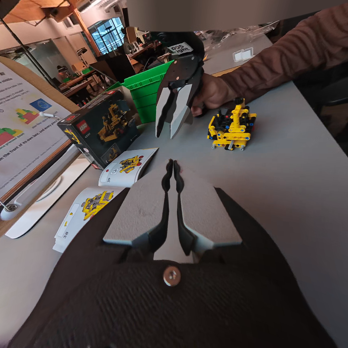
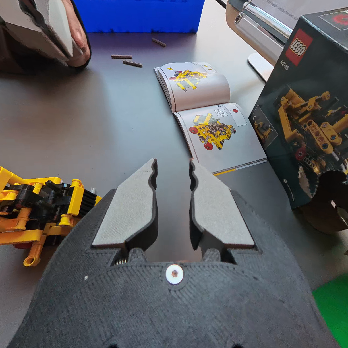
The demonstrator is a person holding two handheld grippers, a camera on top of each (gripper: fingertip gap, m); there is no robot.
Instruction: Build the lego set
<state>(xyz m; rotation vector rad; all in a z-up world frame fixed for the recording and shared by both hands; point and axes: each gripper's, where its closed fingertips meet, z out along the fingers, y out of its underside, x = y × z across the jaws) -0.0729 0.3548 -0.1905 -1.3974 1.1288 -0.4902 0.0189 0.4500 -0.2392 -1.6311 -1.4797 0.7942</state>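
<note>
A half-built yellow and black Lego bulldozer [image 1: 231, 126] stands on the grey table [image 1: 263, 188]. It also shows at the left of the right wrist view [image 2: 37, 211]. My left gripper [image 1: 172, 162] is shut, hovering over the table beside the open instruction booklet [image 1: 128, 167]; I see nothing between its tips. My right gripper [image 2: 173, 167] is open and empty, just right of the model, pointing at the booklet [image 2: 207, 113]. It shows in the left wrist view [image 1: 165, 136], hanging tips-down above the table, left of the model. Three dark brown axles [image 2: 121, 56] lie loose beyond it.
The dark Lego box [image 1: 101, 128] stands left of the booklet, also in the right wrist view [image 2: 308, 113]. A green bin [image 1: 146, 90] sits behind it. A blue bin [image 2: 139, 15] is at the far edge. A tilted instruction board on a stand [image 1: 28, 116] is at the left.
</note>
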